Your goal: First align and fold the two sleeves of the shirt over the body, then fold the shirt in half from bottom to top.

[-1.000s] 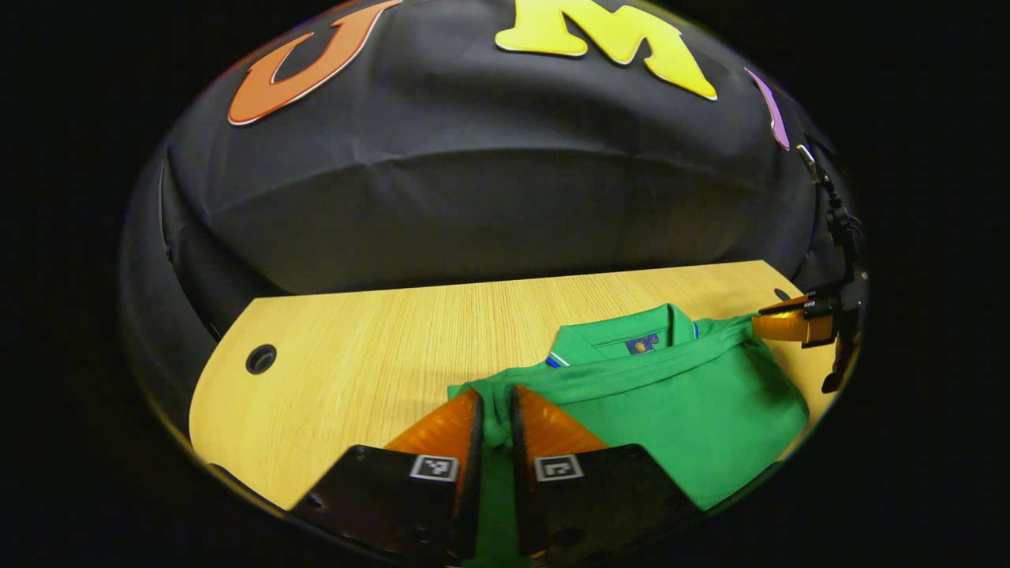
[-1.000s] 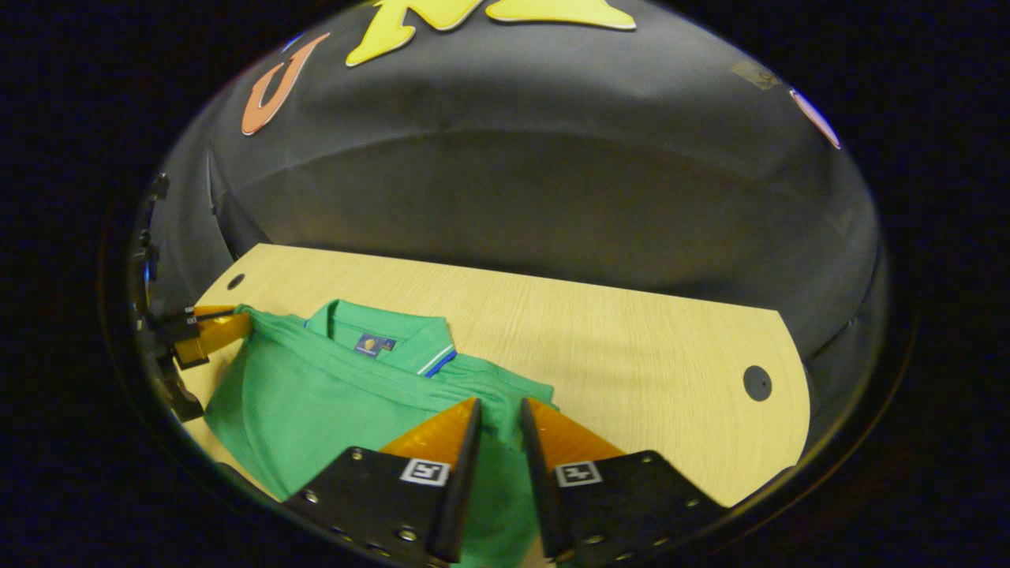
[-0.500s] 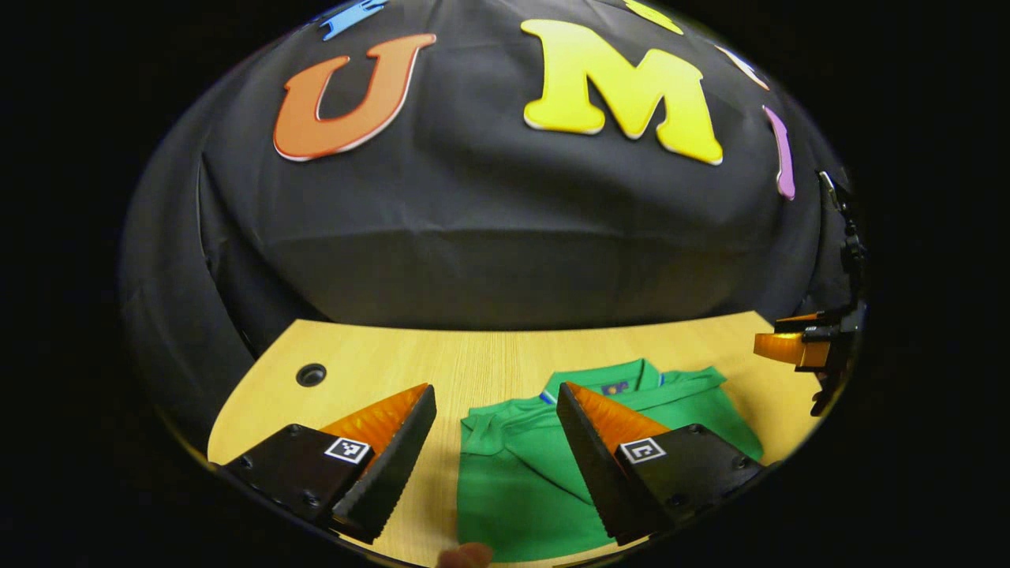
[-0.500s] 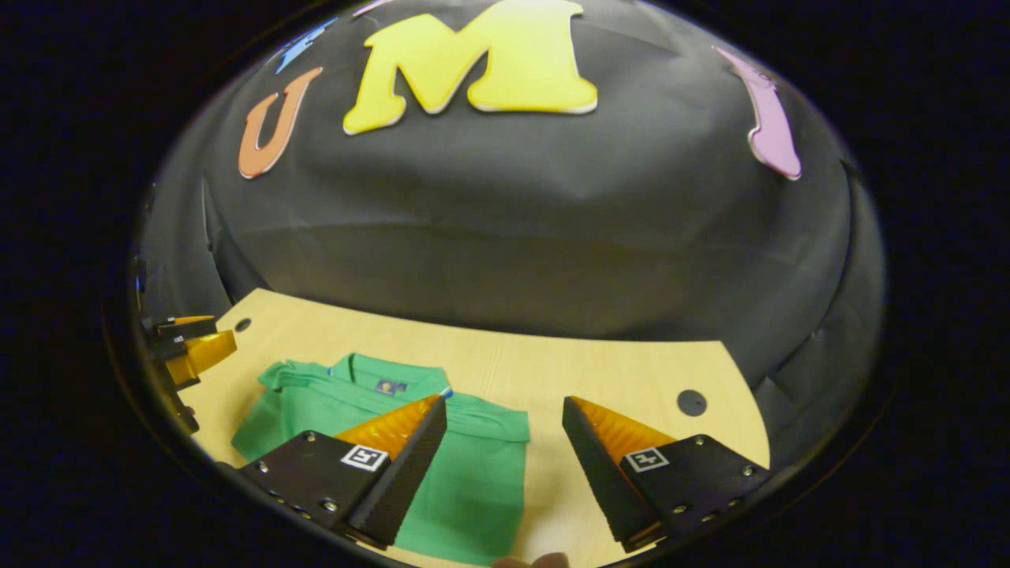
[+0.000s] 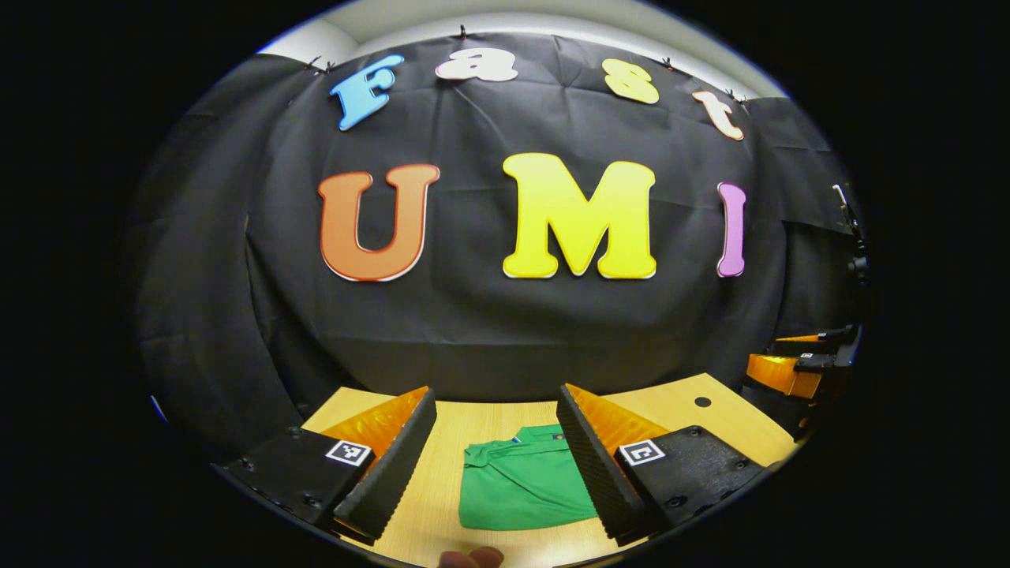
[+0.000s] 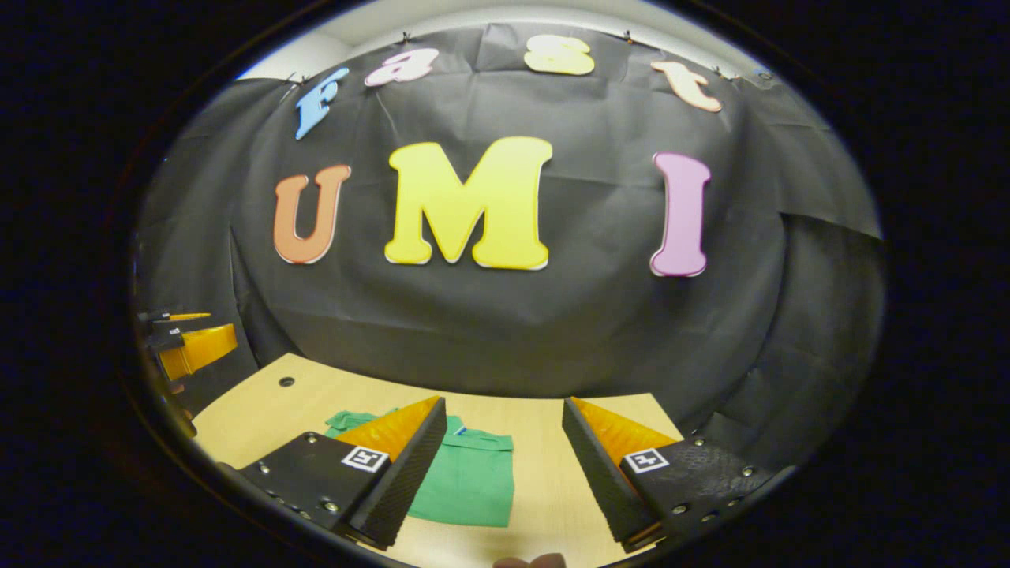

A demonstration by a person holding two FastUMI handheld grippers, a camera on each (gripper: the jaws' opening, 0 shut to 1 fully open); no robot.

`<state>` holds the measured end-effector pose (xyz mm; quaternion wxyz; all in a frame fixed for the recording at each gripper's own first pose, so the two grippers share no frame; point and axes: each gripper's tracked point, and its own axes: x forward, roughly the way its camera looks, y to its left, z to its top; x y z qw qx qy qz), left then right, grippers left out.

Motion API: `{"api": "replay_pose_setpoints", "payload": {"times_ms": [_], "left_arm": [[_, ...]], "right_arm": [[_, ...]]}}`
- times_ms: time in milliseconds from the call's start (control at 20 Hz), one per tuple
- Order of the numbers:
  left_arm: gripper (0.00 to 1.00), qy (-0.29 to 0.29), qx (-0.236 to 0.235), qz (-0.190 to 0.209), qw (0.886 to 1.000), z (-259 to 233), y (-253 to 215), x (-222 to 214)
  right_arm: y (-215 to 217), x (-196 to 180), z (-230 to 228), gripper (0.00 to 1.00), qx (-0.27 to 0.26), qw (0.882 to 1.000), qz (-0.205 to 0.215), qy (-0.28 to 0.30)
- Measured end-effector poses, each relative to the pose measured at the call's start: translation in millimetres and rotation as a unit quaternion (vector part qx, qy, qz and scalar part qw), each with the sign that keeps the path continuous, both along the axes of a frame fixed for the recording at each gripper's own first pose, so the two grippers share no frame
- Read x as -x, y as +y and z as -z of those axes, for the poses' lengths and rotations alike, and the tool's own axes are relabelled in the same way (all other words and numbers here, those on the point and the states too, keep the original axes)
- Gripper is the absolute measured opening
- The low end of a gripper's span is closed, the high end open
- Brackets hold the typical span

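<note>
Having let go of the folded green shirt [image 5: 525, 487] now lying flat on the tabletop [image 5: 694, 414], I am pulling my left hand-held gripper [image 5: 495, 394] and right hand-held gripper [image 6: 505, 404] up and back, both wide open, empty, level.

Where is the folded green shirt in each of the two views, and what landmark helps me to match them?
Left gripper view: the green shirt lies low in the middle, between the open left gripper's fingers.
Right gripper view: the green shirt lies low, left of the middle, partly behind one finger of the open right gripper.
Shared landmark: the wooden table under the shirt.
</note>
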<state>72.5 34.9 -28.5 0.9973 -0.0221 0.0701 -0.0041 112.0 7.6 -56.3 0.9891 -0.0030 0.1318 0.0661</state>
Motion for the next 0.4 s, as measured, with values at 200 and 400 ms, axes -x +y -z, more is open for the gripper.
{"api": "replay_pose_setpoints", "payload": {"times_ms": [200,400], "left_arm": [[0.98,-0.040,-0.017,-0.017,0.999,-31,0,58],[0.89,-0.048,-0.010,-0.019,0.999,-35,-11,100]], "right_arm": [[10,64,-33,0.93,-0.010,0.999,0.000,-0.039],[17,112,-53,0.93,-0.020,0.997,0.005,-0.076]]}}
